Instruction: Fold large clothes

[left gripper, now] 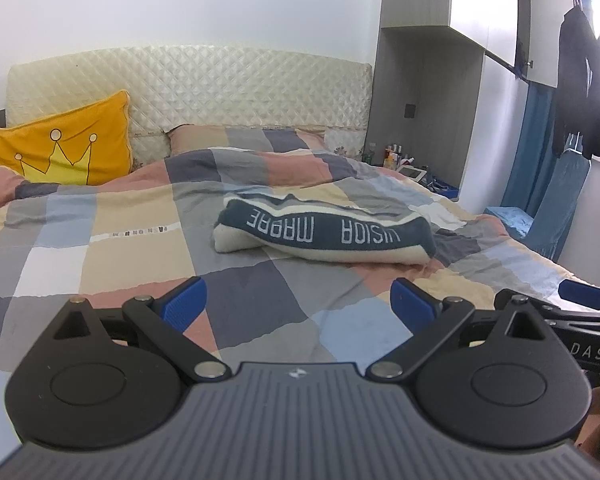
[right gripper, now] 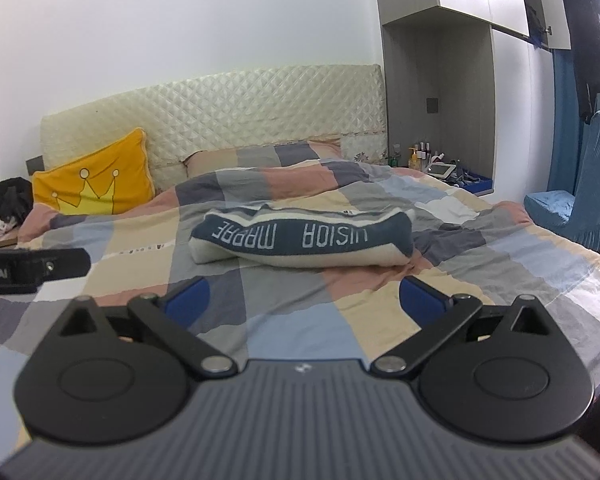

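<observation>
Your left gripper (left gripper: 298, 300) and right gripper (right gripper: 304, 298) both have fingers spread, pinching nothing. The folded sweater (right gripper: 300, 240) lies on the bed (right gripper: 292, 320) ahead of them.

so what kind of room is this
Most likely a home bedroom. A bed with a patchwork checked cover fills the view, backed by a quilted cream headboard with a yellow crown pillow against it. A folded garment lies on the cover, and toiletry bottles stand in a bedside niche.
</observation>
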